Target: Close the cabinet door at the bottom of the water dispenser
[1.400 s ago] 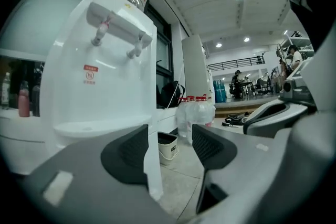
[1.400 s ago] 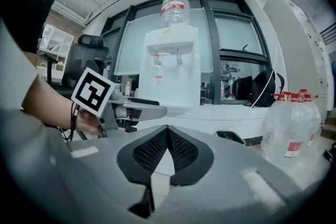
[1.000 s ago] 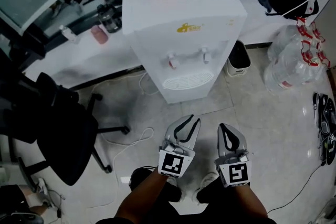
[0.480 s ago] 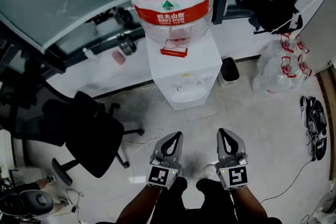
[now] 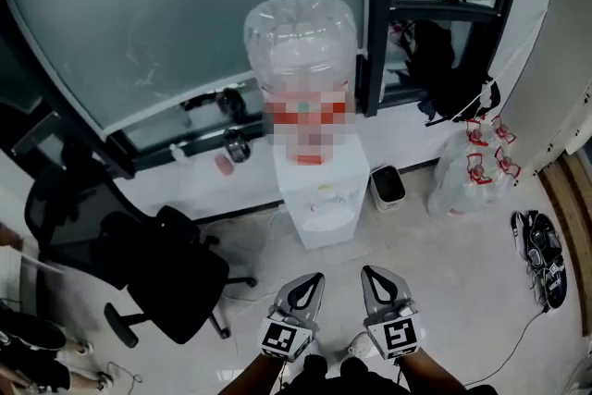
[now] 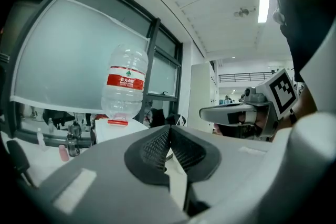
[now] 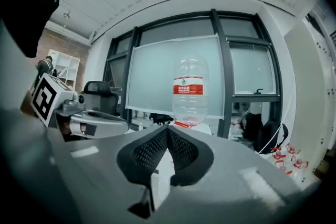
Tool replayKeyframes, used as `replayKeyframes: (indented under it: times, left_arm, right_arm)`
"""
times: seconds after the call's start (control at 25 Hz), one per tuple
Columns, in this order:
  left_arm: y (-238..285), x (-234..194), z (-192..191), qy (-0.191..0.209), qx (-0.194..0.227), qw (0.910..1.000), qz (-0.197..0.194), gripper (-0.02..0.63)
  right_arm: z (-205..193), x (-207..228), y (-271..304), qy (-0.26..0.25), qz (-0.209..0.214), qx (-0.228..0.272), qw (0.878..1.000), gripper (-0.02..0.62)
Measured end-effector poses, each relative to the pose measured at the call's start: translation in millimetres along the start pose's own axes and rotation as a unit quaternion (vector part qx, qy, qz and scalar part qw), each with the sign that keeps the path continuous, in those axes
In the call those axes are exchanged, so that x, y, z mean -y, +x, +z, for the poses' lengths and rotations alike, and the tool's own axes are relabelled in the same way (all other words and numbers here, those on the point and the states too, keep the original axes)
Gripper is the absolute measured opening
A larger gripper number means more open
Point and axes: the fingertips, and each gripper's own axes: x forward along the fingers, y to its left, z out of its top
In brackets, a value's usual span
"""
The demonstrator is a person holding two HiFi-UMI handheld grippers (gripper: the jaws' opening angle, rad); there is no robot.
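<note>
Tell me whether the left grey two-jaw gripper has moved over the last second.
Yes. The left gripper has drawn up and back from the white water dispenser, whose base now lies farther beyond its closed jaws.

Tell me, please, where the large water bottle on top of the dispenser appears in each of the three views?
Head view: upper centre, the water bottle stands upside down on the white dispenser.
Left gripper view: left of centre.
Right gripper view: just right of centre.
Shared landmark: the dark window post stands immediately right of the bottle in all three views.
</note>
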Motion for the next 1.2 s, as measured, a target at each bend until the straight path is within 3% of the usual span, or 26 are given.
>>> replayKeyframes:
  times: [0.12, 0.28, 0.44, 0.76, 1.0, 1.2]
  left_arm:
    - [-8, 4, 5, 0.008, -0.006, 0.9999, 0.001, 0.018]
    - [-22, 2, 18, 0.006, 0.022, 0.9996, 0.017, 0.018]
    - [-31, 1, 23, -0.013, 0.030, 0.9990, 0.032, 0.018]
    - [-34, 7, 30, -0.003, 0.026, 0.9992, 0.031, 0.018]
    - [-36, 3, 28, -0.008, 0.027, 0.9989, 0.037, 0.018]
    - [-38, 5, 28, -0.006, 0.026, 0.9988, 0.041, 0.018]
  right_arm:
    - [13, -5, -9, -0.011, 0.002, 0.011, 1.000, 0.003]
    - [20, 9, -23, 0.001, -0.012, 0.021, 1.000, 0.003]
    - [24, 1, -25, -0.030, 0.013, 0.000, 0.999, 0.003]
    - [33, -12, -26, -0.030, 0.024, 0.006, 0.999, 0.003]
    - [47, -20, -31, -0.037, 0.051, 0.033, 0.997, 0.002]
    - [49, -20, -31, -0.045, 0.047, 0.038, 0.997, 0.002]
